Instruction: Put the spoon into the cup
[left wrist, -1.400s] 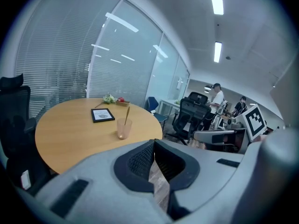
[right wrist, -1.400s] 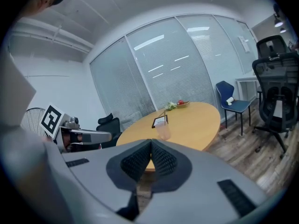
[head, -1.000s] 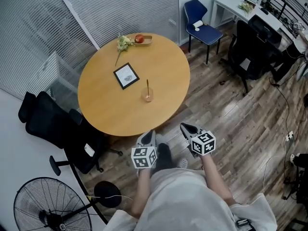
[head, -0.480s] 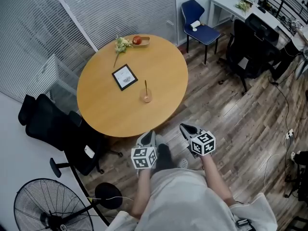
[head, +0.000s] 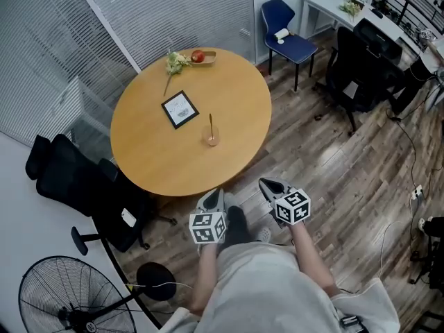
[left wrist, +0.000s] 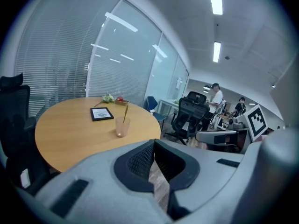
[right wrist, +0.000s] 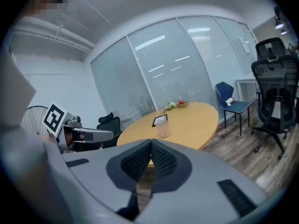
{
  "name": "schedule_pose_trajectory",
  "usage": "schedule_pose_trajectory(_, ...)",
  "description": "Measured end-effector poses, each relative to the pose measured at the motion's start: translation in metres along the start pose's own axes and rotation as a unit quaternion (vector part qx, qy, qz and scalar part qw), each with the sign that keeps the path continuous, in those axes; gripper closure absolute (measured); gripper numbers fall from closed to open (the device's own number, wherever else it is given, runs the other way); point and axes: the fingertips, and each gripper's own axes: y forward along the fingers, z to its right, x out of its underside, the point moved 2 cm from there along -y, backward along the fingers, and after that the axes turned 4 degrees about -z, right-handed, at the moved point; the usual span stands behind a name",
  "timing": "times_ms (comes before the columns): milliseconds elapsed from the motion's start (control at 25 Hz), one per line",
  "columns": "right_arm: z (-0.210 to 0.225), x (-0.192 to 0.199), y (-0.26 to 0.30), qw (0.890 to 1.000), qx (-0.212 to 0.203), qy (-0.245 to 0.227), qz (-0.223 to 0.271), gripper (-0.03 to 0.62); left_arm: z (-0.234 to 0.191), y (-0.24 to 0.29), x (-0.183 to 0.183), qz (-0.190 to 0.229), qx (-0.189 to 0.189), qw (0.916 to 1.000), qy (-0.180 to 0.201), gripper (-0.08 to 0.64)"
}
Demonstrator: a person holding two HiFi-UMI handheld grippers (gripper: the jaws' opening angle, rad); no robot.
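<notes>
Almost nothing has changed over the last second: the head view has only drifted a little, and both tools hang where they were, off the near edge of the round tabletop (head: 159, 161) and above the wooden floor (head: 333, 179). The left hand-held gripper (head: 216, 197) is clenched with its pads meeting at the tips and nothing between them, and the right hand-held gripper (head: 270, 185) is clenched and empty too. The cup (head: 211, 139) stands on the right half of the tabletop, just near and right of a framed picture (head: 180, 109). The spoon (head: 210, 123) already stands in the cup, its handle rising above the rim and leaning slightly. Neither tool touches either one, and both are well apart from them. Judged from this, the spoon has been delivered and let go, the person has stepped back from the tabletop, and the task looks finished, with no further move needed.
</notes>
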Motion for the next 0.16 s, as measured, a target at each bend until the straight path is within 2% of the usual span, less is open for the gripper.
schedule_pose_trajectory(160, -0.0005, 0.0024, 0.0013, 1.000, 0.000, -0.001, -0.001, 0.595, -0.0014, 0.0004, 0.0014, 0.000, 0.000, 1.0000, 0.002, 0.551)
